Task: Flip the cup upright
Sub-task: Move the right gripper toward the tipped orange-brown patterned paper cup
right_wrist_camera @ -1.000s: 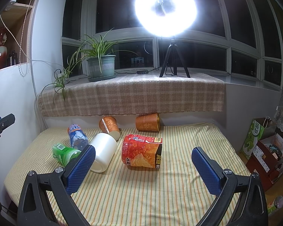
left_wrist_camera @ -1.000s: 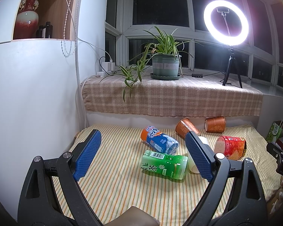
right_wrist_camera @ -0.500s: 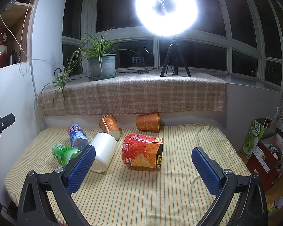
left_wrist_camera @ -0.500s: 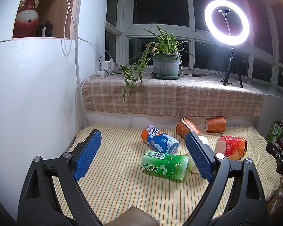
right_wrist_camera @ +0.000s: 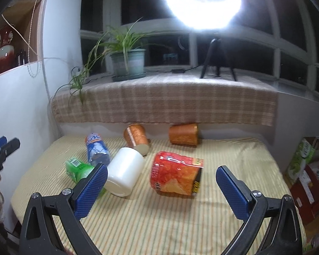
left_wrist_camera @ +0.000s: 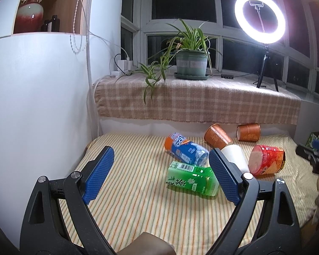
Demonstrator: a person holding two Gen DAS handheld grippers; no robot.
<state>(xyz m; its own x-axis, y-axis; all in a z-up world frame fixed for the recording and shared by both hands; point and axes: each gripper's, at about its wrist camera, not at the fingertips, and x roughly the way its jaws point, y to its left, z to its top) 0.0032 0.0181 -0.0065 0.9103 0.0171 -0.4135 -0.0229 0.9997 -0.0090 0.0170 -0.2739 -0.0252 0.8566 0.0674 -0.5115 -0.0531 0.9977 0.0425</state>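
Note:
Several cups lie on their sides on the striped table cloth (right_wrist_camera: 159, 223). A red noodle cup (right_wrist_camera: 176, 175) lies straight ahead of my right gripper (right_wrist_camera: 161, 189), which is open and empty a short way in front of it. A white cup (right_wrist_camera: 125, 173) lies by its left finger. Two orange paper cups (right_wrist_camera: 137, 139) (right_wrist_camera: 184, 136) lie at the back. My left gripper (left_wrist_camera: 161, 174) is open and empty, above the table's left part. In its view I see the white cup (left_wrist_camera: 236, 157), the red cup (left_wrist_camera: 268, 162) and the orange cups (left_wrist_camera: 218, 137) (left_wrist_camera: 248, 132).
A green tea carton (left_wrist_camera: 192, 180) and a blue-labelled bottle (left_wrist_camera: 186, 149) lie on their sides left of the cups. A checked cloth ledge (right_wrist_camera: 163, 104) with a potted plant (right_wrist_camera: 128, 62) and ring light (right_wrist_camera: 203, 2) is behind. A white cabinet (left_wrist_camera: 38, 106) stands left; boxes (right_wrist_camera: 308, 170) right.
My right gripper has moved forward and down toward the red and white cups, with motion blur. My left gripper has hardly moved.

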